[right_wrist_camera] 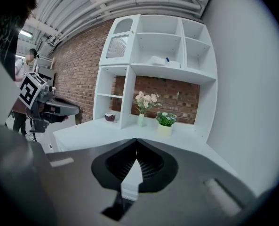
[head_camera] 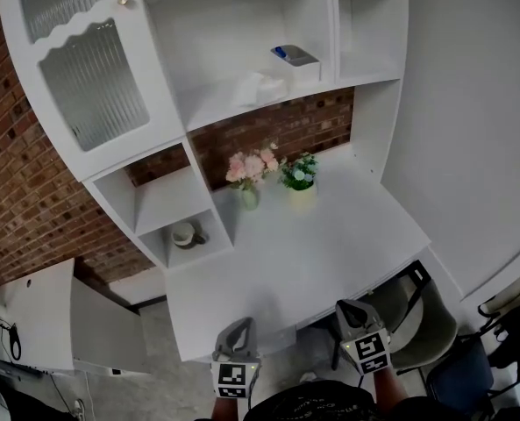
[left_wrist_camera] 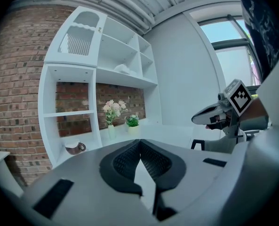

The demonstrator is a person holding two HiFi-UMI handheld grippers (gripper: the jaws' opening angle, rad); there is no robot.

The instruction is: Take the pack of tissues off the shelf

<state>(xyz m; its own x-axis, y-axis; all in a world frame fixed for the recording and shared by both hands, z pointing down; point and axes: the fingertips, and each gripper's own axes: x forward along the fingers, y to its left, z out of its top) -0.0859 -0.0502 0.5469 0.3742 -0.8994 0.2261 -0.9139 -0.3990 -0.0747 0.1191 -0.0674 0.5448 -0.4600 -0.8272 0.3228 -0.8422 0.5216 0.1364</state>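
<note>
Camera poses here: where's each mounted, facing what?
Head view: person's head, steeply down at desk and shelf unit; left gripper, right gripper at bottom.
Left gripper view: on left gripper, along shut jaws toward shelf unit; right gripper at right.
Right gripper view: on right gripper, along shut jaws toward shelf unit; left gripper at left.
Shared: pink flowers, pack of tissues.

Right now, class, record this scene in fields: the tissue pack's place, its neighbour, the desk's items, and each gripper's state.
tissue pack: on the shelf, untouched
neighbour: white box to its right
desk: pink flowers, green potted plant
lower cubby: cup
left gripper: shut, empty, far from the tissues
right gripper: shut, empty
</note>
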